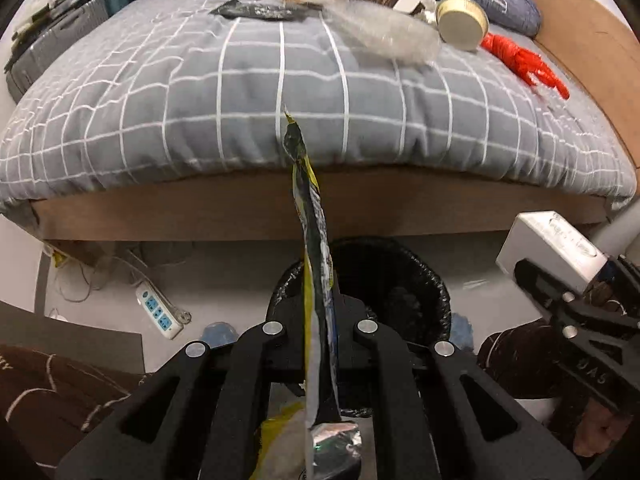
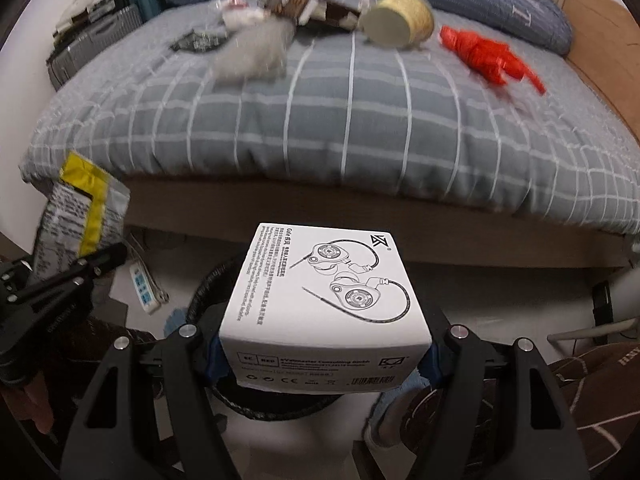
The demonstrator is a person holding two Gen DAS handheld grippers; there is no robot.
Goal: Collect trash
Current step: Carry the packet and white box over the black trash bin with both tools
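My left gripper point(image 1: 320, 320) is shut on a yellow and black snack wrapper point(image 1: 316, 248), held edge-on above a bin with a black liner point(image 1: 400, 280) on the floor. The wrapper also shows in the right wrist view point(image 2: 80, 216). My right gripper point(image 2: 324, 344) is shut on a white earphone box point(image 2: 324, 300), held over the bin point(image 2: 208, 292). The box also shows at the right of the left wrist view point(image 1: 552, 248). More trash lies on the bed: a clear plastic bag point(image 1: 384, 32), a red bag point(image 1: 524, 60), a round tin point(image 1: 460, 20), a black wrapper point(image 1: 256, 10).
The bed has a grey checked duvet point(image 1: 200, 100) and a wooden frame point(image 1: 200, 208). A power strip point(image 1: 160, 316) and cables lie on the floor to the left. Suitcases point(image 1: 52, 40) stand left of the bed. Brown fabric point(image 2: 592, 400) lies low on the right.
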